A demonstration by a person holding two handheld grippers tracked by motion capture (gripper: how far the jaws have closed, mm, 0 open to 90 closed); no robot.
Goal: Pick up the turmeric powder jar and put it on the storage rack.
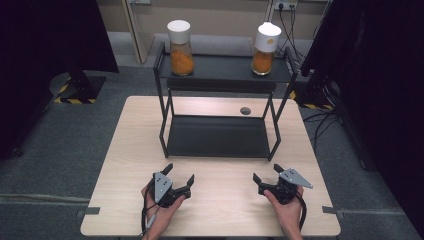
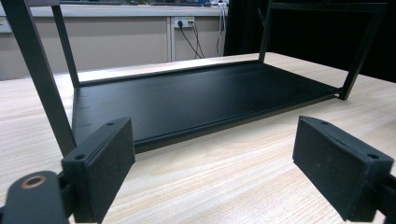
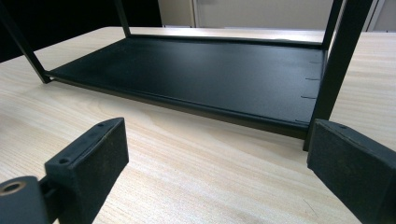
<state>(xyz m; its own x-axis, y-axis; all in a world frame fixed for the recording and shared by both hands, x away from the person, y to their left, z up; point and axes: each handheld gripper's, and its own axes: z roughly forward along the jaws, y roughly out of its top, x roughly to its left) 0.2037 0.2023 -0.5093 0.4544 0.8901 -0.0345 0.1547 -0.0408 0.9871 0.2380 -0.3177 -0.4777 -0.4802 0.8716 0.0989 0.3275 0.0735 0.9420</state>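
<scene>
High view: a black two-level rack [image 1: 218, 136] is standing on the far half of a pale wooden table [image 1: 120, 165] and is serving as the reference here. Two jars of orange contents with white lids are sitting on its top shelf, the left jar [image 1: 180, 47] near the left end and the right jar [image 1: 264, 48] near the right end, well apart from each other. The lower shelf is lying bare. Between the rack's front edge and the table's near edge a broad strip of tabletop is lying open. The left gripper [image 1: 179, 174] is hovering in front of the rack's left front leg, jaws spread apart and holding nothing. The right gripper [image 1: 267, 175] is hovering in front of the rack's right front leg, jaws likewise apart and empty. Both are being held by hands coming in from the near edge, with the jaws pointing toward the rack.

Left gripper view: the gripper [image 2: 233, 161] is looking low across the table at the rack's lower shelf [image 2: 196, 100]. Its pads [image 2: 109, 168] are standing wide apart, with bare wood between them. The rack's left front leg [image 2: 39, 79] is rising just beyond the left pad.

Right gripper view: the gripper [image 3: 224, 163] is facing the same shelf [image 3: 205, 74] from the other end. Its pads [image 3: 95, 161] are standing wide, bare wood between them. The rack's right front leg [image 3: 334, 70] is rising just beyond the right pad.
</scene>
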